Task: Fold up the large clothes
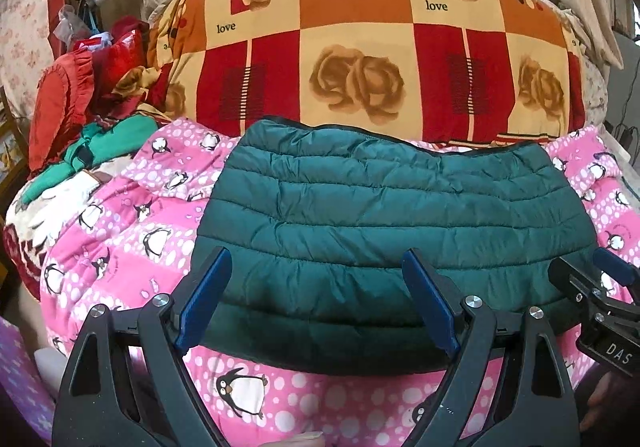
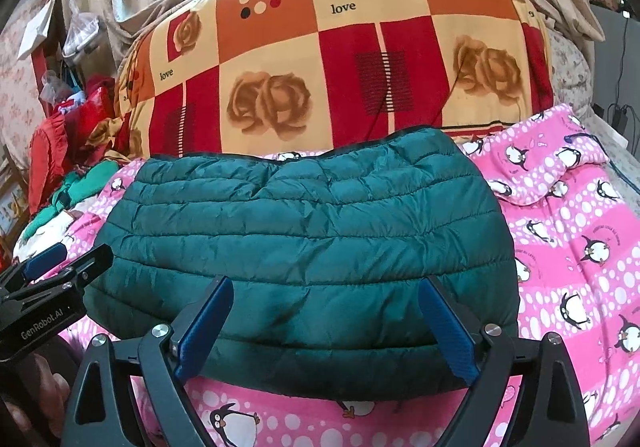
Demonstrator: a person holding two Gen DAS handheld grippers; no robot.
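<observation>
While both sets of fingers stand spread and empty, the left gripper (image 1: pixel 316 299) and right gripper (image 2: pixel 324 323) hover at the near edge of a green quilted jacket (image 2: pixel 304 235), folded on the penguin blanket (image 2: pixel 560 247); puffy, light, likely slippery, best pinched at its near corners.

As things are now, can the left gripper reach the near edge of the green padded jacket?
Probably yes. The left gripper is open right at the near edge of the green padded jacket, which lies folded on the pink penguin blanket. Nothing sits between them; the right gripper is alongside, also open.
</observation>
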